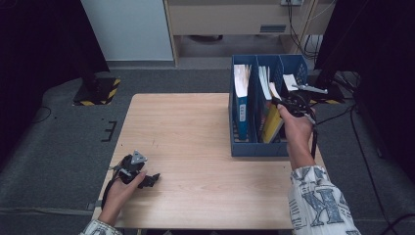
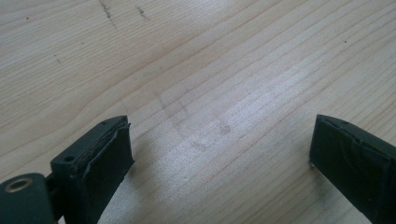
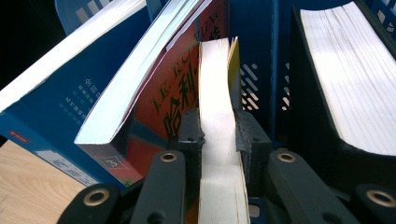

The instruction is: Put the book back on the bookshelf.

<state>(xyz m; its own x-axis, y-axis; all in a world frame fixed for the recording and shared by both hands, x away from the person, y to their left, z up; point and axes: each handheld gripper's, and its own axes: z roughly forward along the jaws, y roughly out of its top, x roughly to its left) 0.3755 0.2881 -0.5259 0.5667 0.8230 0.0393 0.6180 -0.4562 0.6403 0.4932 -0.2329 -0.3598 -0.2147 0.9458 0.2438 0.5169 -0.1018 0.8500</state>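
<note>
Inside the blue rack, the yellow book is pinched tight by the right gripper jaws. Pulled crooked, it could drag out the red book. Left gripper rests open on the surface.

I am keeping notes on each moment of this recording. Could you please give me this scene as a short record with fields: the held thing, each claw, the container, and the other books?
held thing: yellow book, standing in the middle slot, page edge toward the camera
right claw: shut on the yellow book, one pad on each cover
left claw: open, nothing between the jaws, low over the table
container: blue file rack on the table's right side
other books: red book leaning against the yellow book; blue book in the next slot; black book in the slot on the other side
</note>
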